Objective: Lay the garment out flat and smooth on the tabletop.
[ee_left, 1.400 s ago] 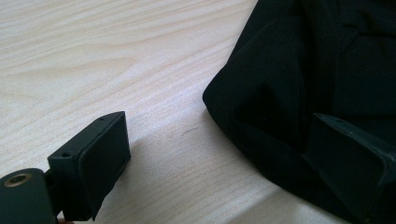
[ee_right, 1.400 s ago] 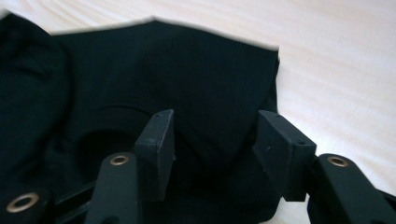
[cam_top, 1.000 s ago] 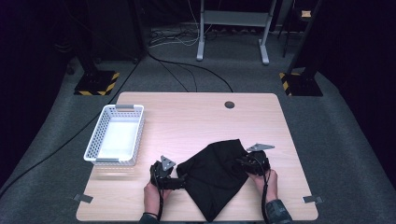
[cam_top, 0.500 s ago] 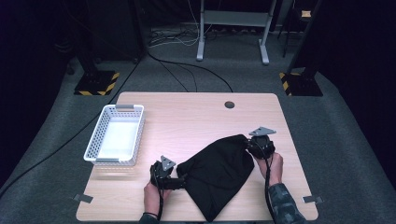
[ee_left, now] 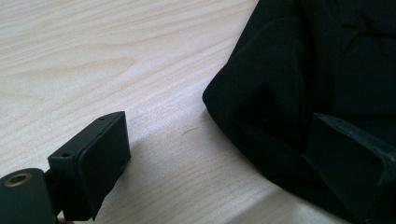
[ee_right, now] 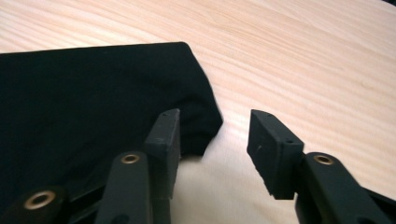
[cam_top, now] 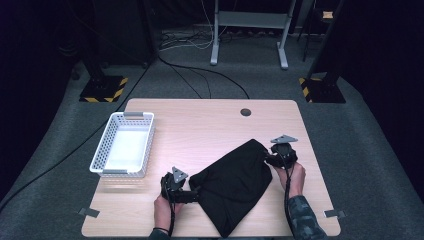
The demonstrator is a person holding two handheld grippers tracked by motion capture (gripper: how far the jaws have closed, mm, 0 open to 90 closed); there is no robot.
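A black cloth (cam_top: 232, 182) lies spread on the wooden table (cam_top: 200, 125), toward its front right. My left gripper (cam_top: 192, 194) sits at the cloth's left corner. In the left gripper view its jaws (ee_left: 219, 158) stand wide apart, one over bare wood, the other over the cloth (ee_left: 299, 70), with nothing pinched. My right gripper (cam_top: 268, 159) is at the cloth's far right corner. Its jaws (ee_right: 215, 140) have just been opening, and the cloth's corner (ee_right: 93, 93) lies loose by the left jaw, with bare wood showing in the gap.
A white mesh basket (cam_top: 102, 150) stands empty on the table's left side. A round cable hole (cam_top: 245, 112) sits near the far edge. Past the table, cables and stand legs (cam_top: 215, 55) are on the grey floor.
The right gripper moved away and to the right, drawing the cloth's corner out, and then its jaws parted off the cloth. The left gripper stayed where it was.
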